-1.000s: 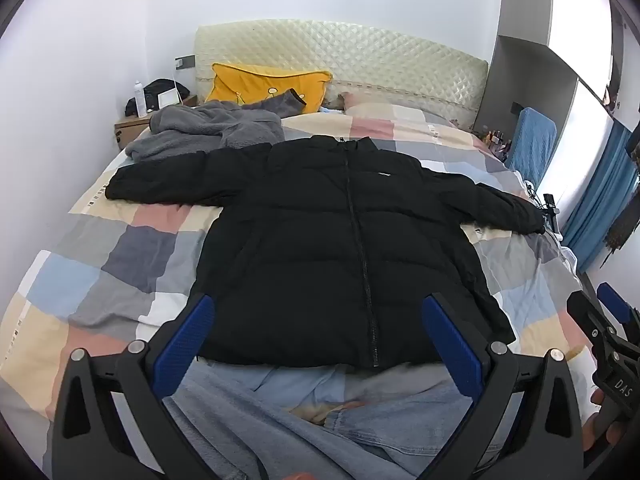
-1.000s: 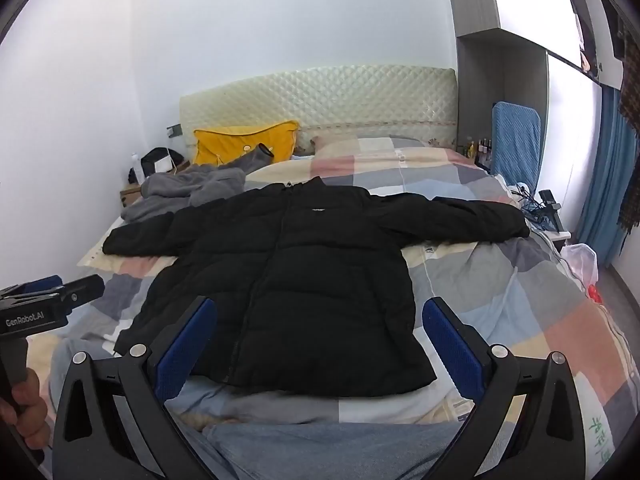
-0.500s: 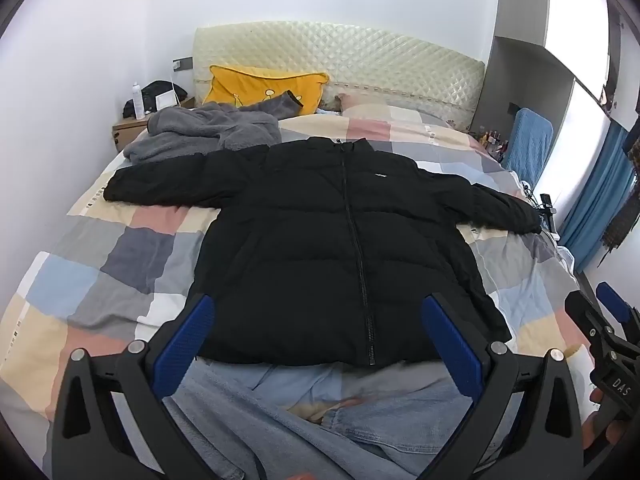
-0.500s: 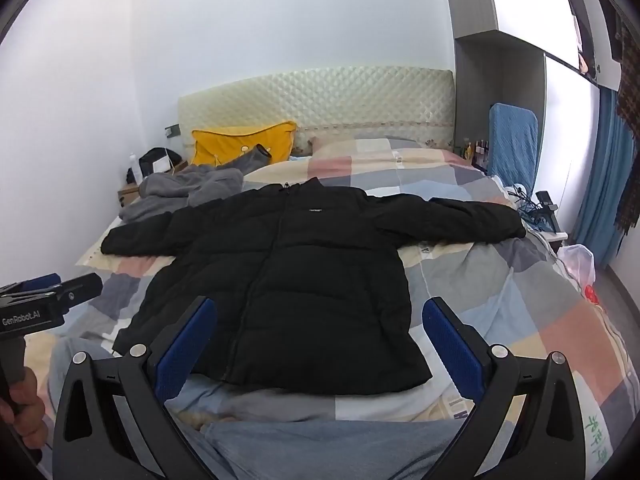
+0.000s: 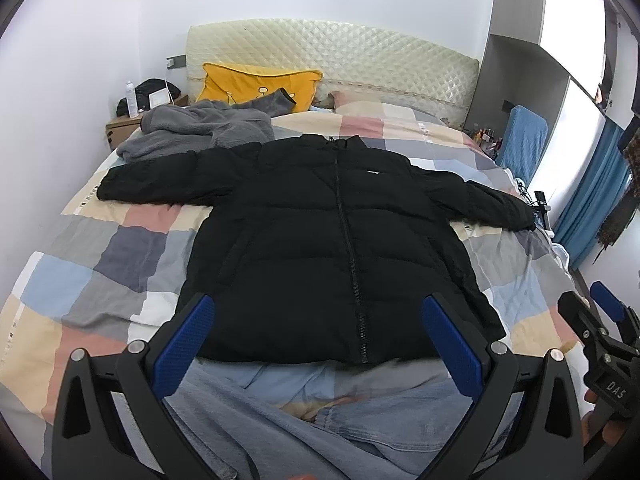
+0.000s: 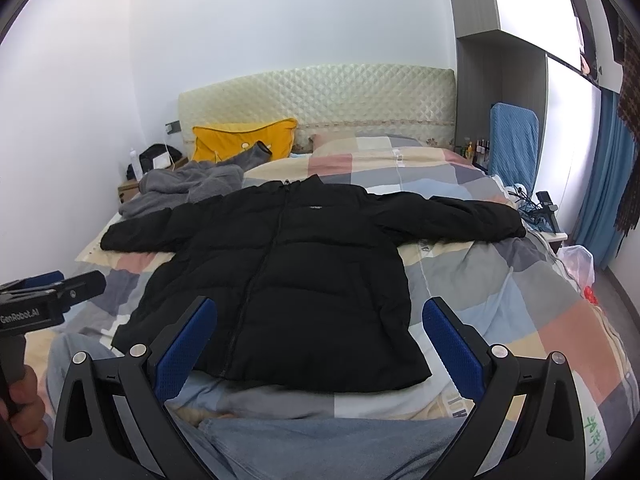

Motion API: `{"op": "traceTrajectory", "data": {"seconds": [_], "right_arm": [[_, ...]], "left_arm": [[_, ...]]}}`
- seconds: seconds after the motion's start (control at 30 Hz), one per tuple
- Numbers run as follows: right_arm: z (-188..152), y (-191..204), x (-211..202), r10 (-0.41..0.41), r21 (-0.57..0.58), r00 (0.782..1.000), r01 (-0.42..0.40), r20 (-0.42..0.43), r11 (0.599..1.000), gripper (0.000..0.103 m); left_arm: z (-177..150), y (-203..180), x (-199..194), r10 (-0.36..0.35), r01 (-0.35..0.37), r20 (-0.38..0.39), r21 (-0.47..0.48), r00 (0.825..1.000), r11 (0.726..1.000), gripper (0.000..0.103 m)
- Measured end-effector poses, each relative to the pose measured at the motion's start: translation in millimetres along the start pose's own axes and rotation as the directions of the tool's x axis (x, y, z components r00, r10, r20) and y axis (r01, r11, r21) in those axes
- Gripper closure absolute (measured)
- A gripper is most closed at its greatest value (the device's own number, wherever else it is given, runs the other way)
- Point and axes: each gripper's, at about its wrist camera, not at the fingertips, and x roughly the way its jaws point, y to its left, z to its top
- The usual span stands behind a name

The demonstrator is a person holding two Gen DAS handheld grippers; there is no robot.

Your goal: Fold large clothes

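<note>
Nearest in both views lies a pale denim garment (image 5: 360,420), rumpled at the foot of the bed (image 5: 100,256). Above it hang the two tools, both empty. The left gripper (image 5: 318,344) has its jaws spread wide, and so has the right gripper (image 6: 320,344); neither touches any cloth. Each is also seen at the edge of the other's view, held by hand.

Just beyond the denim lies the jacket (image 5: 336,248), black and puffy, flat on its back across the middle of the bed with the zip closed. Its hem is near, its collar far. The left sleeve (image 5: 160,178) reaches out towards the wall and the right sleeve (image 6: 460,220) towards the bed's right edge.

Over the last second very little has changed: the jacket has not moved, and both views have only drifted slightly (a small shift of aim, no approach). That suggests the folding has not started, and the likely first move is to bring a sleeve in across the chest.

Farther off, a grey fleece (image 5: 200,130) is heaped at the far left, partly under the left sleeve. A yellow pillow (image 5: 260,84) leans on the headboard (image 5: 380,64).
</note>
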Motion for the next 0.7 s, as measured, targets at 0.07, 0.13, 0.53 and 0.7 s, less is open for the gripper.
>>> {"op": "traceTrajectory", "data": {"seconds": [0.07,0.13,0.53,0.7], "right_arm": [[-0.6,0.7,1.3,0.002,-0.004,1.0,-0.002,-0.004,1.0,0.0],[-1.4,0.3,1.2,0.004,-0.003,1.0,-0.004,-0.004,1.0,0.0],[-4.5,1.4,0.1,0.006,0.001,1.0,-0.006,-0.001,1.0,0.0],[-2.9,1.2,-1.3,0.002,0.004,1.0,-0.002,0.001,1.0,0.0]], "left_arm": [[0.1,-0.5,0.4,-0.009,0.009,-0.004,-0.005,1.0,1.0,0.0],[-0.5,0.3,0.9,-0.011,0.011,-0.007,-0.006,1.0,1.0,0.0],[-5.1,5.6,6.4,0.007,-0.007,-0.036,-0.017,0.999,1.0,0.0],[-5.3,7.2,7.3,0.02,-0.021,-0.04,-0.016,0.999,1.0,0.0]]}}
